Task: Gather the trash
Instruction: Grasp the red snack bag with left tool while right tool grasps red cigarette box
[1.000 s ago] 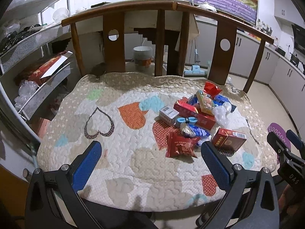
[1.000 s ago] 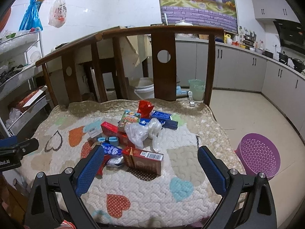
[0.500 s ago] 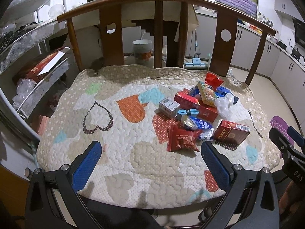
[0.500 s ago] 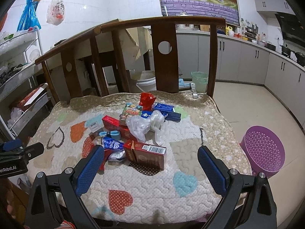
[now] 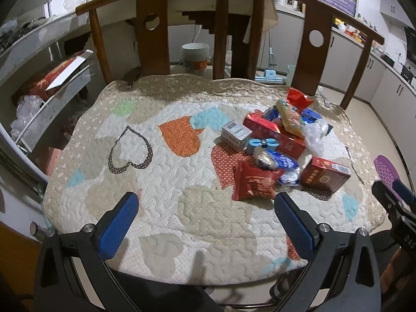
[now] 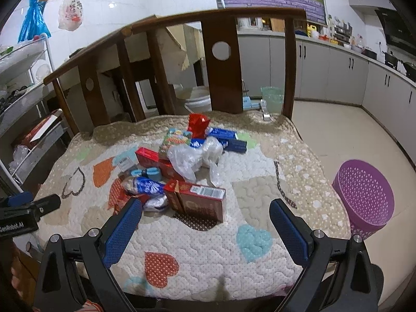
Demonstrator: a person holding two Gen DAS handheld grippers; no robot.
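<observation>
Evidently ready to reach, both claws, left gripper (image 5: 205, 206) and right gripper (image 6: 205, 217), hung released and empty; the trash pile (image 6: 182, 166) lay just ahead, purple basket (image 6: 364, 195) right of the right gripper, awaiting it.

Purple basket (image 5: 387, 174) half hidden behind the right claw (image 5: 390, 195) in the left view, red wrapper (image 6: 122, 197) mostly buried under the pile, box print too small to read

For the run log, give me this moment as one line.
left claw: open, empty | right claw: open, empty | trash pile: on quilted cushion, untouched | purple basket: on floor, right of seat
</observation>
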